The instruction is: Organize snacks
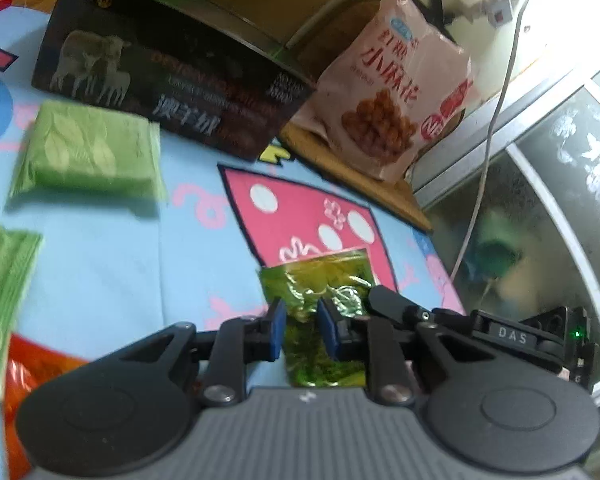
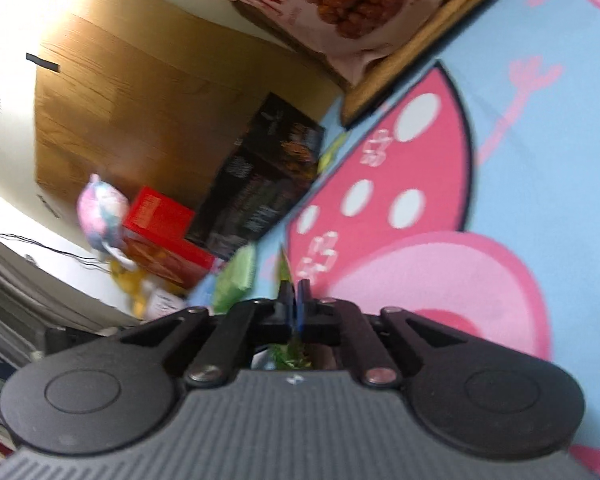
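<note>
In the left wrist view my left gripper [image 1: 300,326] has its blue pads on either side of a shiny green-yellow foil snack packet [image 1: 320,280], with a small gap between pads and packet. My right gripper [image 1: 396,306] shows there too, gripping the packet's right edge. In the right wrist view my right gripper [image 2: 294,300] is shut on that thin packet [image 2: 290,354], seen edge-on. A pink snack bag [image 1: 392,88] leans on a wooden tray [image 1: 364,184] at the back right. Two green packets [image 1: 88,152] lie on the left.
A black box with a sheep picture [image 1: 160,76] stands behind the green packets. An orange packet [image 1: 32,376] lies at lower left. A red box [image 2: 160,220] and a cardboard box [image 2: 140,88] stand beyond the blue cartoon cloth [image 1: 120,260]. A window ledge and cable [image 1: 496,120] lie right.
</note>
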Demonstrator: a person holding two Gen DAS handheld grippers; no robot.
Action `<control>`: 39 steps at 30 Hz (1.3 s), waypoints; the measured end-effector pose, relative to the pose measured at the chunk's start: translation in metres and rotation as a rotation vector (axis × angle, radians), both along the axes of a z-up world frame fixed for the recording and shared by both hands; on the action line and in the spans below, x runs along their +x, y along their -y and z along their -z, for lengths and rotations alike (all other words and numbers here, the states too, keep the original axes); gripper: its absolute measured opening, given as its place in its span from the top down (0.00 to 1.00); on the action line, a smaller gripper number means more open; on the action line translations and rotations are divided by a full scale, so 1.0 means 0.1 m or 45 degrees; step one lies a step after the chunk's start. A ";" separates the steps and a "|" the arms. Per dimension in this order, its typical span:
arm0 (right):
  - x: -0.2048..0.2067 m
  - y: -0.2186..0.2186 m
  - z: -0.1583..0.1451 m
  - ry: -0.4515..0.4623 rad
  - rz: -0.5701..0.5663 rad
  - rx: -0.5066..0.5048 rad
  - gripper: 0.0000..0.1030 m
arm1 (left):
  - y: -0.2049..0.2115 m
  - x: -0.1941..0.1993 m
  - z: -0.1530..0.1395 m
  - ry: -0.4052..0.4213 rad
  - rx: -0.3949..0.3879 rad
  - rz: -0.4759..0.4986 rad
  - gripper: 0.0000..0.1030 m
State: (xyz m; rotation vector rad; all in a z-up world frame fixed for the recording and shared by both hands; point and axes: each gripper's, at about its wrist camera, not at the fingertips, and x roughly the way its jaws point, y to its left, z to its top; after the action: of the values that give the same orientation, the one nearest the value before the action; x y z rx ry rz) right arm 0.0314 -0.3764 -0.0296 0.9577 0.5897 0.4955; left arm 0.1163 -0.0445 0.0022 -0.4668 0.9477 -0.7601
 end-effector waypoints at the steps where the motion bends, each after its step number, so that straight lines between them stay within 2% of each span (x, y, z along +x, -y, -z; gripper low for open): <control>1: 0.02 -0.03 -0.06 0.015 -0.008 -0.011 0.97 | -0.01 0.03 -0.03 0.002 -0.025 0.007 0.83; 5: 0.19 -0.18 -0.32 0.050 -0.032 -0.069 0.97 | -0.01 0.16 -0.24 0.084 -0.042 0.010 0.83; 10: 0.57 -0.24 -0.76 0.153 -0.023 -0.042 0.97 | -0.20 0.46 -0.62 0.180 -0.089 -0.057 0.83; 14: 0.93 -0.38 -1.16 0.265 -0.019 -0.046 0.97 | -0.36 0.74 -0.92 0.293 -0.020 -0.173 0.82; 16: 1.15 -0.45 -1.22 0.276 -0.006 -0.048 0.97 | -0.38 0.92 -0.99 0.326 0.026 -0.234 0.83; 20: 1.58 -0.64 -1.10 0.240 0.039 -0.106 0.96 | -0.45 1.17 -0.96 0.348 0.142 -0.348 0.83; 23: 1.72 -0.82 -0.94 0.144 0.021 -0.326 0.87 | -0.63 1.13 -0.86 0.324 0.134 -0.345 0.82; 25: 1.60 -0.90 -0.91 0.197 0.018 -0.499 0.85 | -0.78 1.02 -0.77 0.327 0.164 -0.353 0.83; 27: 1.37 -0.89 -0.95 0.271 0.041 -0.576 0.85 | -0.91 0.93 -0.69 0.333 0.188 -0.361 0.82; 29: 1.09 -0.87 -0.97 0.354 0.009 -0.581 0.83 | -1.05 0.84 -0.58 0.284 0.221 -0.378 0.82; 32: 0.85 -0.94 -0.87 0.361 -0.107 -0.591 0.70 | -1.18 0.70 -0.41 0.240 0.227 -0.378 0.82; 35: 0.85 -1.13 -0.64 0.256 -0.173 -0.643 0.66 | -1.12 0.68 -0.25 0.155 0.254 -0.365 0.80; 39: 1.00 -1.27 -0.33 0.076 -0.232 -0.512 0.66 | -1.04 0.64 -0.09 0.096 0.222 -0.327 0.72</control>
State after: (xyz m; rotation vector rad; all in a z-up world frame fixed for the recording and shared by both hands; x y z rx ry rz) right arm 0.1311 -0.2490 0.0030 0.5084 0.6945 0.5404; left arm 0.1808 0.0590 0.0115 -0.3946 0.8555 -0.4556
